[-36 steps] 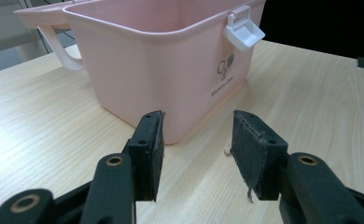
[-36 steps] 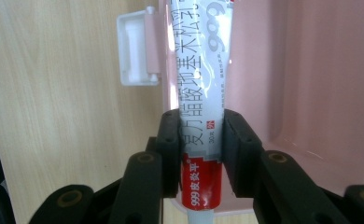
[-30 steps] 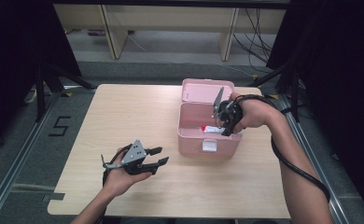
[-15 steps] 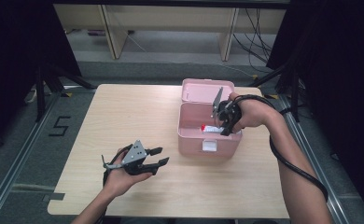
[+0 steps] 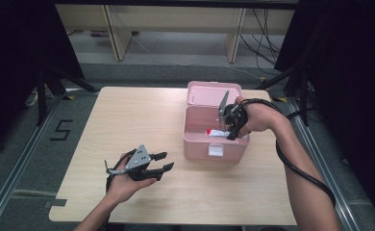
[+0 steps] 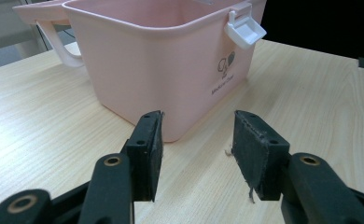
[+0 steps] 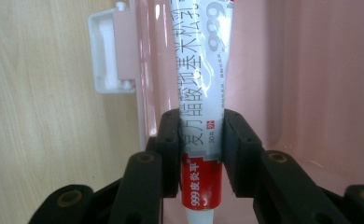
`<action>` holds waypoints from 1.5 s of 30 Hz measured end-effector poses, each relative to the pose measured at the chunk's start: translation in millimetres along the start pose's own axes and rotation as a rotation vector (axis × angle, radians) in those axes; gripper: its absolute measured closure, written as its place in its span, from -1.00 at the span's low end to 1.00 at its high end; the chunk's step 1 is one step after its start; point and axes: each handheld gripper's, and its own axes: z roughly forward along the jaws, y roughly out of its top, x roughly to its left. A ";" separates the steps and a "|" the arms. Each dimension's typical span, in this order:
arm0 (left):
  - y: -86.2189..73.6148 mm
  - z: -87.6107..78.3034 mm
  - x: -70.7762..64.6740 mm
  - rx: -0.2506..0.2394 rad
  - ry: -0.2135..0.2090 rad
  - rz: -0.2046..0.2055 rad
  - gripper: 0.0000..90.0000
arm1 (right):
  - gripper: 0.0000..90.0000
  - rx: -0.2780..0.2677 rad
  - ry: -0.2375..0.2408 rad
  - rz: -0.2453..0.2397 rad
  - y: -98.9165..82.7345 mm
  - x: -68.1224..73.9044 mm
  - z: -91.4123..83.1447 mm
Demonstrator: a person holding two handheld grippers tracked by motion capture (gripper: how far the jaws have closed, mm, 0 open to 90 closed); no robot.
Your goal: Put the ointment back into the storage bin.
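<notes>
A pink plastic box (image 5: 197, 144) stands open at the table's right middle, its lid (image 5: 206, 93) laid back behind it. My right gripper (image 5: 227, 130) hangs over the box's inside, shut on a white tube with a red band (image 5: 217, 132). In the right gripper view the pads (image 7: 170, 154) press the tube (image 7: 199, 70) on both sides near its red end, and the tube lies along the pink wall (image 7: 311, 84). My left gripper (image 5: 164, 161) rests low over the table at the front left, open and empty. Its jaws (image 6: 196, 144) face the box (image 6: 171, 60) a short way off.
A white latch (image 6: 245, 30) hangs on the box's front wall, also seen as the latch (image 7: 110, 51) beside the tube. The light wooden table (image 5: 128, 120) has bare room left of the box. Dark frames and cables surround the table.
</notes>
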 end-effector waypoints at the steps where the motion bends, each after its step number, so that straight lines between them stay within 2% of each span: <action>1: 0.0 -0.1 0.0 0.001 0.000 0.001 0.16 | 0.58 0.007 0.009 0.017 0.5 1.1 -0.5; 3: -0.1 -0.1 -0.1 -0.001 -0.001 0.000 0.16 | 0.58 0.000 0.005 -0.005 -0.1 -0.9 1.4; 4: -0.4 0.0 -0.6 -0.001 0.001 -0.007 0.16 | 0.58 0.012 0.013 0.024 0.6 0.9 0.7; 7: -0.8 -0.1 -0.3 -0.002 0.001 -0.006 0.15 | 0.58 0.020 0.014 0.042 0.3 1.8 1.5; 9: -1.3 -0.1 -0.4 -0.004 0.002 -0.009 0.15 | 0.58 0.013 0.011 0.021 0.4 0.3 2.8; 11: -1.9 0.5 -0.4 -0.009 -0.002 -0.011 0.15 | 0.58 0.014 0.011 0.032 0.2 0.7 3.9; 12: -2.0 0.7 0.0 -0.010 -0.006 -0.003 0.15 | 0.58 0.011 0.009 0.013 -0.4 -1.1 5.4; 17: -2.9 0.3 0.0 -0.005 0.002 -0.013 0.15 | 0.58 0.025 0.021 0.031 -0.1 0.0 7.6; 22: -2.6 0.1 0.0 -0.009 0.005 -0.015 0.15 | 0.58 0.008 0.017 -0.011 -1.2 -3.3 12.0; 23: -2.5 0.1 0.0 -0.009 0.005 -0.014 0.15 | 0.58 0.018 0.014 0.009 -1.2 -2.1 11.7; 24: -2.5 0.0 0.2 -0.007 0.005 -0.013 0.15 | 0.58 0.015 0.015 -0.002 -1.1 -2.9 12.5; 27: -3.0 0.1 0.8 -0.009 0.005 -0.014 0.15 | 0.58 0.030 0.024 0.035 -0.1 0.1 12.4; 29: -3.2 0.3 1.0 -0.013 0.003 -0.016 0.14 | 0.58 0.029 0.028 0.016 -0.9 -1.2 14.1; 31: -3.2 0.2 1.1 -0.014 0.001 -0.017 0.14 | 0.58 0.043 0.026 0.039 -1.0 0.1 14.2; 35: -3.0 -0.1 0.7 -0.005 0.006 -0.014 0.14 | 0.58 0.044 0.028 0.043 -2.0 -0.9 15.9; 36: -3.1 0.2 0.7 -0.006 0.005 -0.014 0.14 | 0.58 0.036 0.038 0.022 -2.0 -2.1 16.7; 38: -3.0 0.3 0.7 -0.007 0.004 -0.015 0.14 | 0.58 0.047 0.030 0.047 -1.7 -1.2 16.6; 39: -2.9 0.3 0.7 -0.006 0.004 -0.014 0.14 | 0.58 0.037 0.038 0.020 -1.7 -2.8 17.5; 40: -2.9 0.3 0.7 -0.006 0.004 -0.014 0.14 | 0.58 0.055 0.026 0.059 -1.4 -0.6 16.7; 41: -2.9 0.3 0.7 -0.006 0.004 -0.014 0.14 | 0.58 0.055 0.025 0.054 -1.2 -1.0 17.2; 42: -3.0 0.2 0.7 -0.006 0.005 -0.015 0.14 | 0.58 0.048 0.022 0.018 -1.3 -3.5 18.6; 43: -3.1 0.3 0.6 -0.007 0.004 -0.016 0.14 | 0.58 0.046 0.021 0.014 -1.0 -3.9 19.4; 44: -3.3 0.3 0.6 -0.007 0.005 -0.016 0.14 | 0.58 0.054 0.024 0.042 -0.2 -2.1 18.9; 45: -3.4 0.3 0.6 -0.006 0.005 -0.016 0.14 | 0.58 0.056 0.030 0.042 0.2 -2.1 19.6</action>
